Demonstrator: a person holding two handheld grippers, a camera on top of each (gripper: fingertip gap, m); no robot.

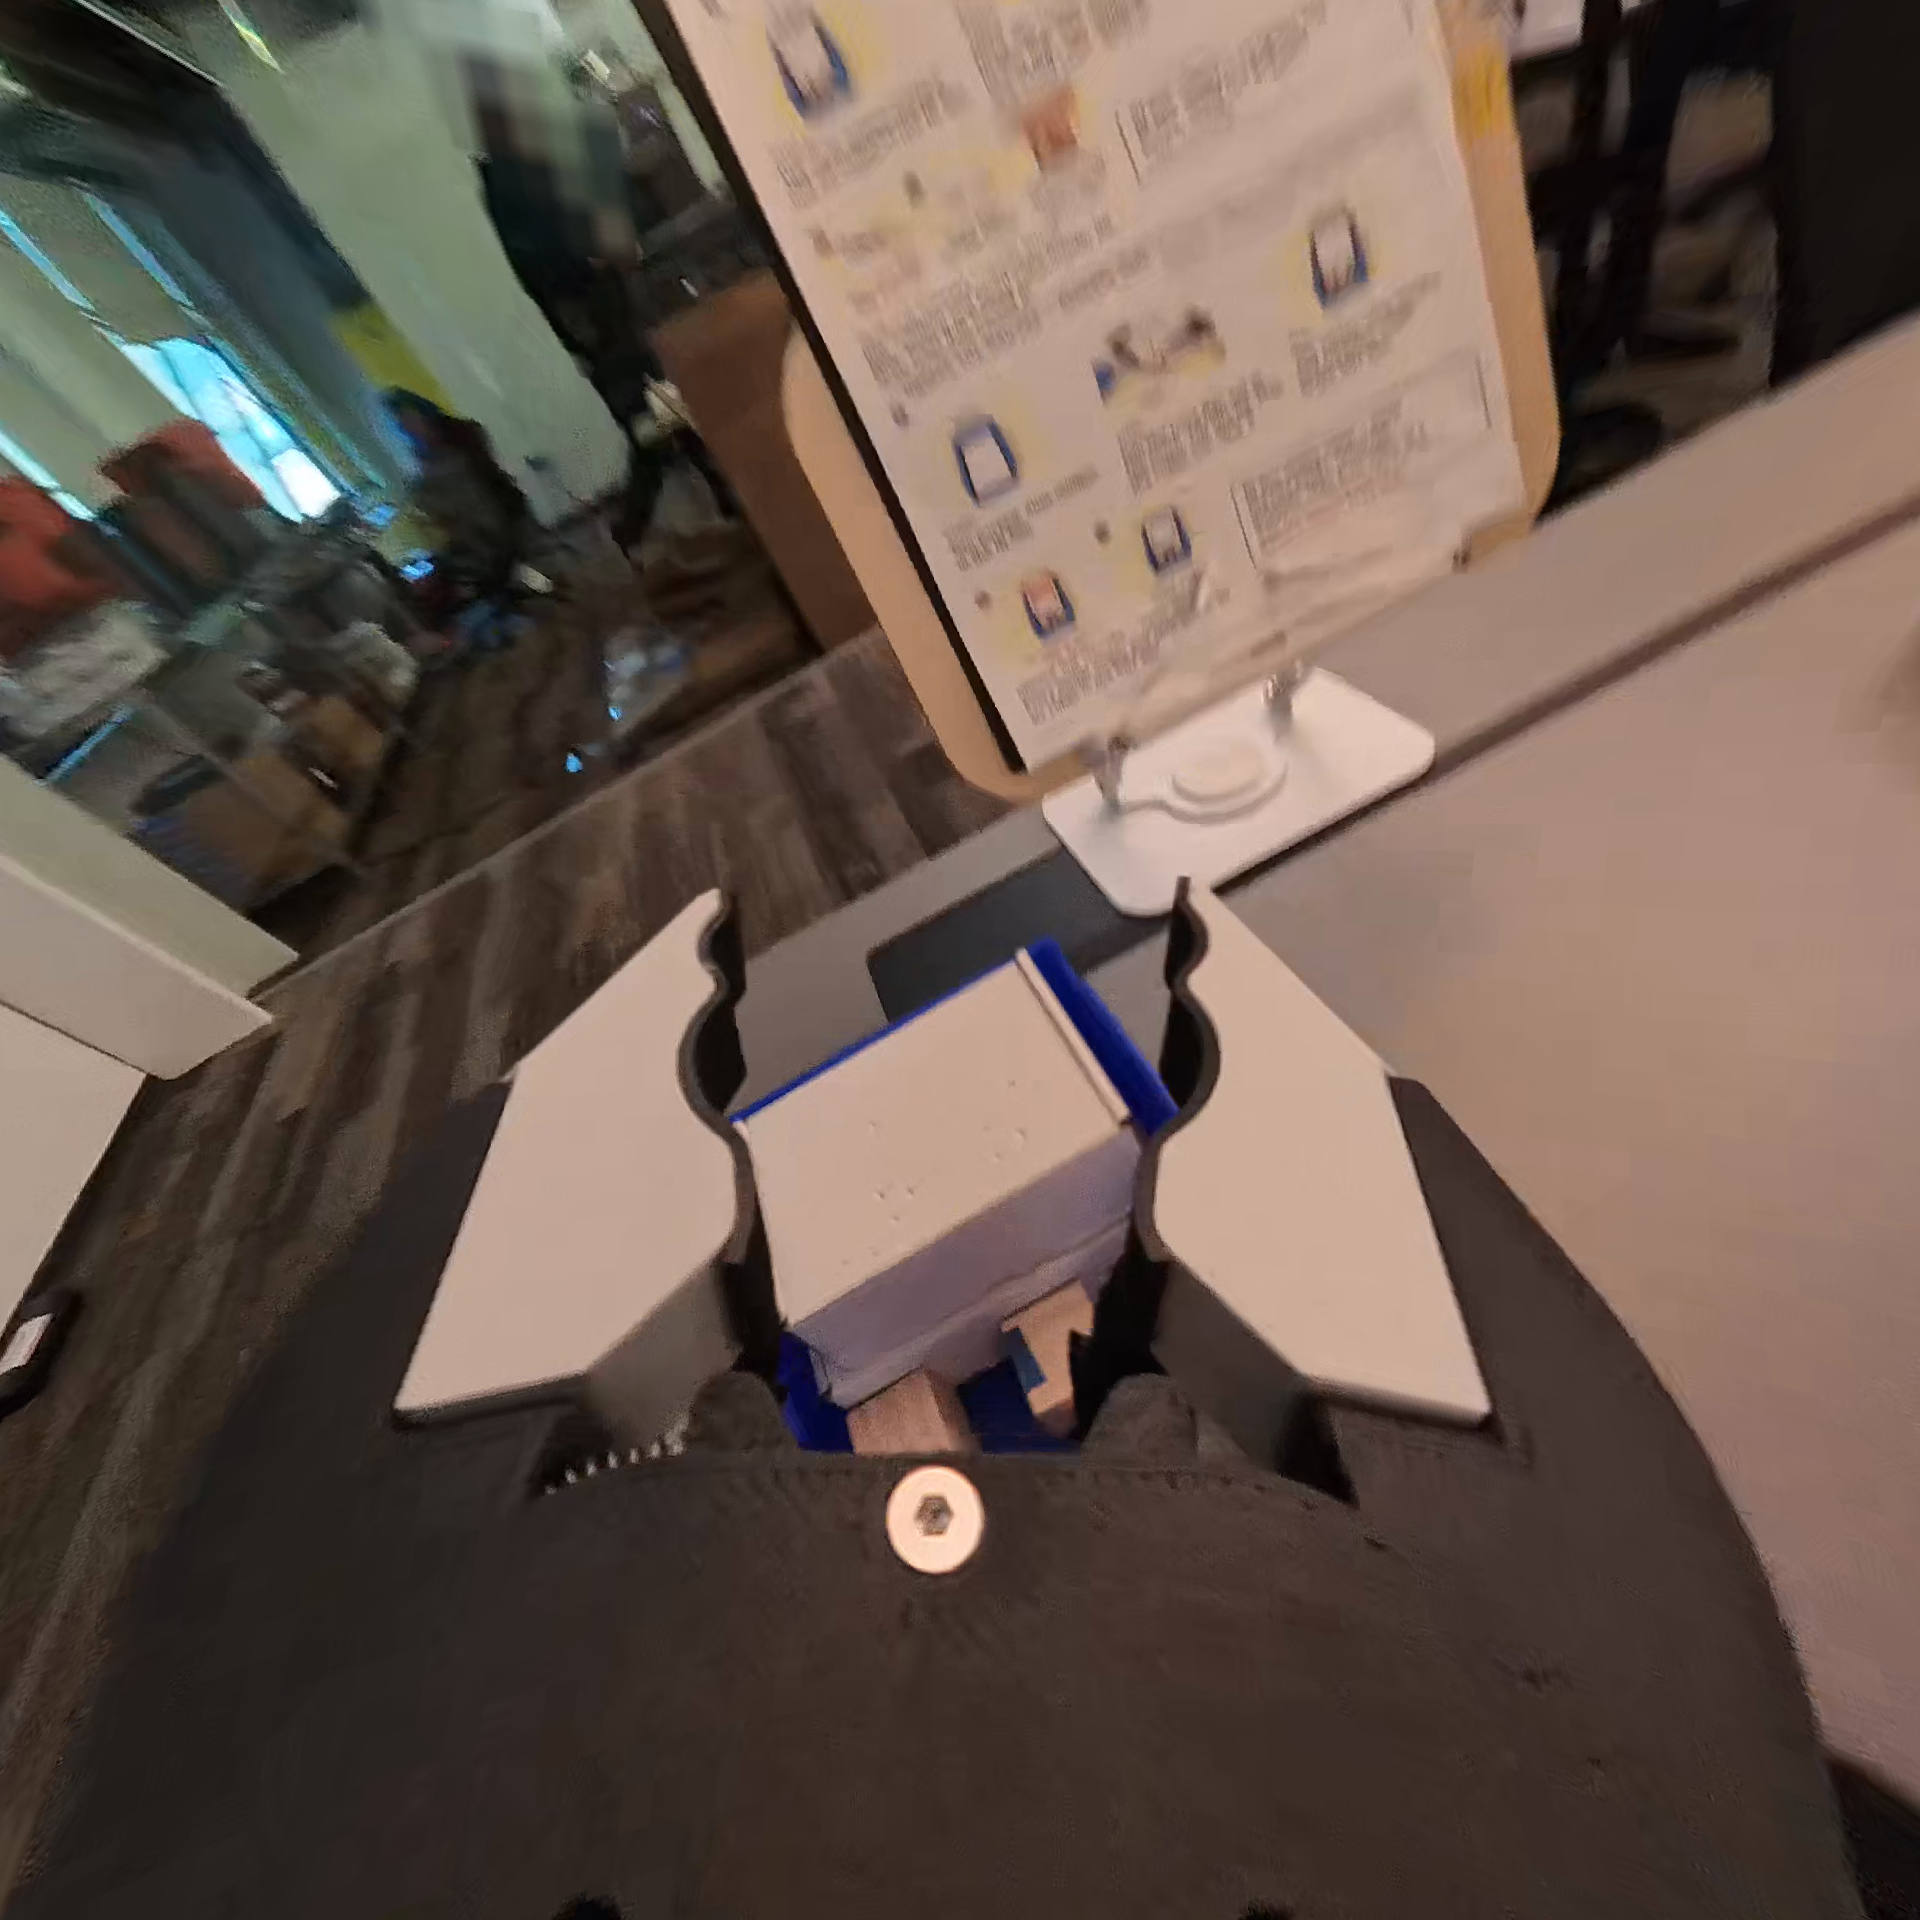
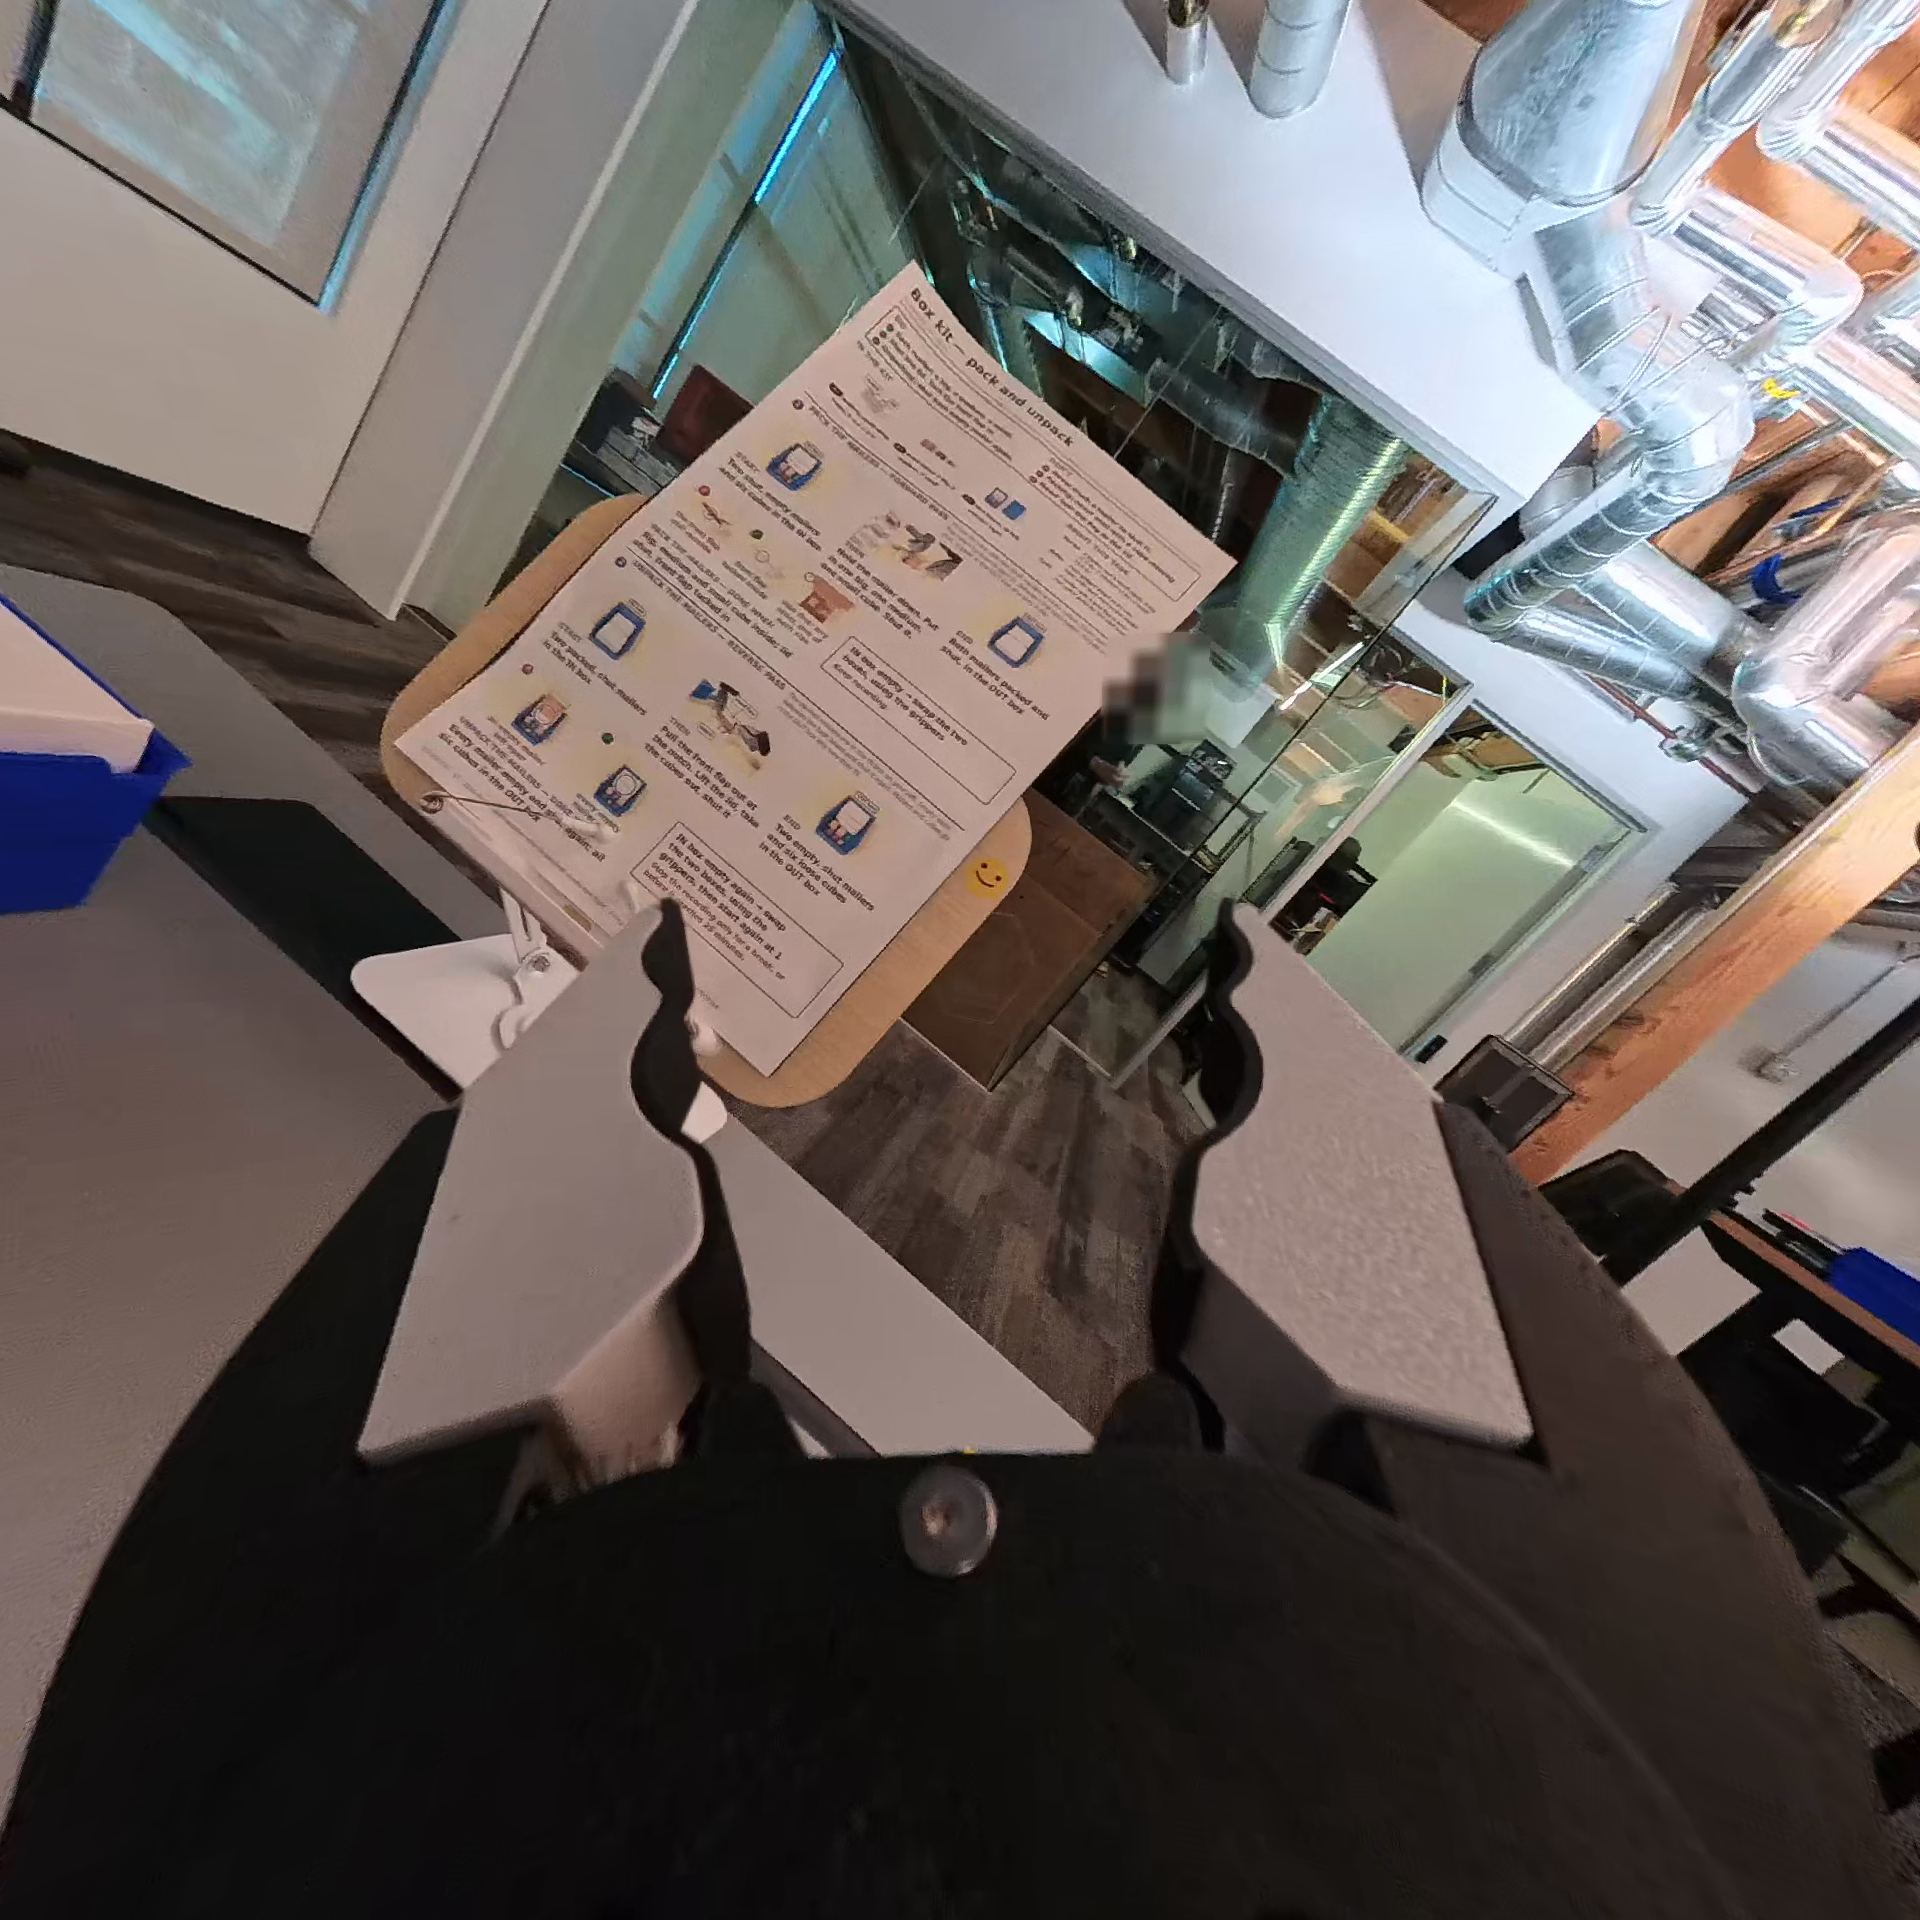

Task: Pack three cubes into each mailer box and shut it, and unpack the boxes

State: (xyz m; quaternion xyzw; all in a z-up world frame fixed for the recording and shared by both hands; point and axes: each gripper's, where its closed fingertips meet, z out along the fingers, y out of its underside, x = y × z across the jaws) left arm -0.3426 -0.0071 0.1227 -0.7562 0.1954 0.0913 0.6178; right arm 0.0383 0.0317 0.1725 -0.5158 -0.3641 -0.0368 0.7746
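The left tongs [image 1: 951, 1049] grip a white mailer box [image 1: 935, 1174] – shut, its long axis running toward 1 o'clock – above a blue bin [image 1: 1117, 1049] holding wooden cubes [image 1: 909, 1413]. The right tongs [image 2: 945, 997] gape wide, holding nothing, above the table [image 2: 187, 1091] edge.

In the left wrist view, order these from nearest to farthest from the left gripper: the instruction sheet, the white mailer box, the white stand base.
1. White mailer box: between the left gripper fingers.
2. White stand base: ahead, slightly right, on the table.
3. Instruction sheet: above the base, leaning away.
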